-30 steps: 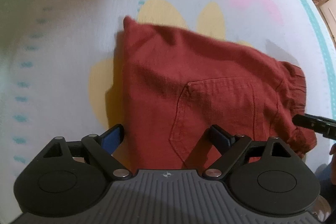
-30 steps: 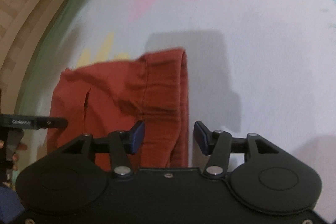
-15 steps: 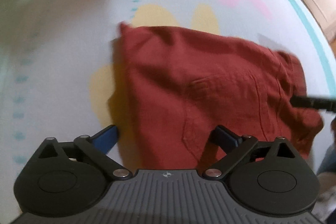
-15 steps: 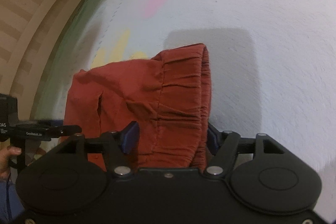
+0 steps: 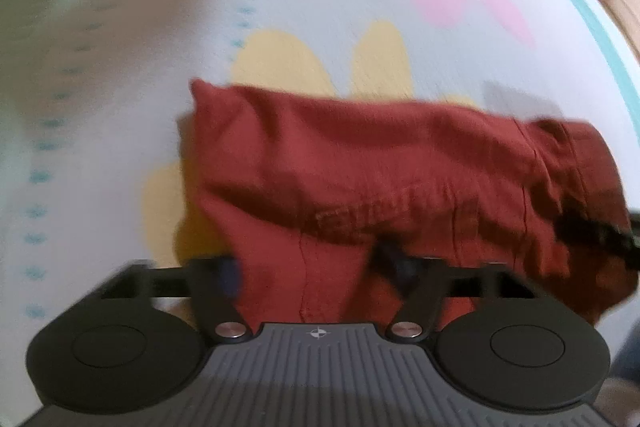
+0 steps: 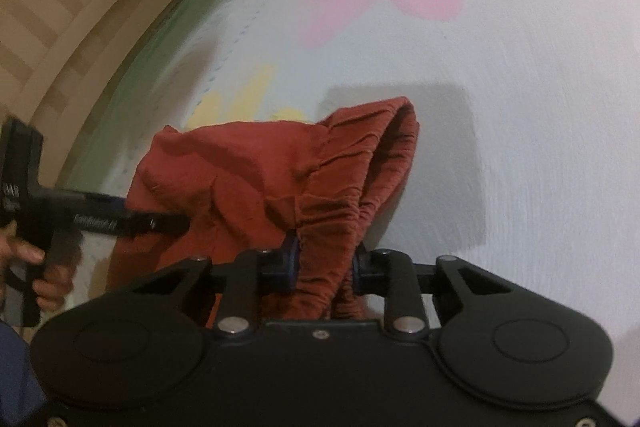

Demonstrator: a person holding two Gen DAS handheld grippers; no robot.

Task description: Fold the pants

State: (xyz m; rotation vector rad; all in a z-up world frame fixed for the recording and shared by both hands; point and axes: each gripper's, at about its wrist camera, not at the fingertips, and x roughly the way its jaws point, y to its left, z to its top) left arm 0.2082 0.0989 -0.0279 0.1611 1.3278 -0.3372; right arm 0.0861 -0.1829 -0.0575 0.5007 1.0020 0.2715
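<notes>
My right gripper (image 6: 322, 267) has just been closing and now pinches the gathered waistband of the pants (image 6: 256, 179), cloth bunched between its pads. My left gripper (image 5: 306, 271) has been closing too, on the near edge at the other end; cloth fills the gap between its fingers, and it looks clamped, though the blur leaves that less sure. The pants lie half-lifted on the bed (image 5: 120, 75), at 12 o'clock from both tools, with the far edge on the sheet.

What worries me: the right pinch seems to catch a thick bunch of elastic, not a clean double layer, so one layer could slip out as I carry it over and leave a lopsided fold. The left bite is shallow near the hem; a quick pull may strip it free. If my hands travel unevenly, the cloth will twist.

Room is good: open sheet from 10 to 2 o'clock past the pants. The teal border (image 5: 592, 39) runs at 2 o'clock in the left view, and the wooden frame (image 6: 80, 27) at 10 o'clock in the right view, both well apart.
</notes>
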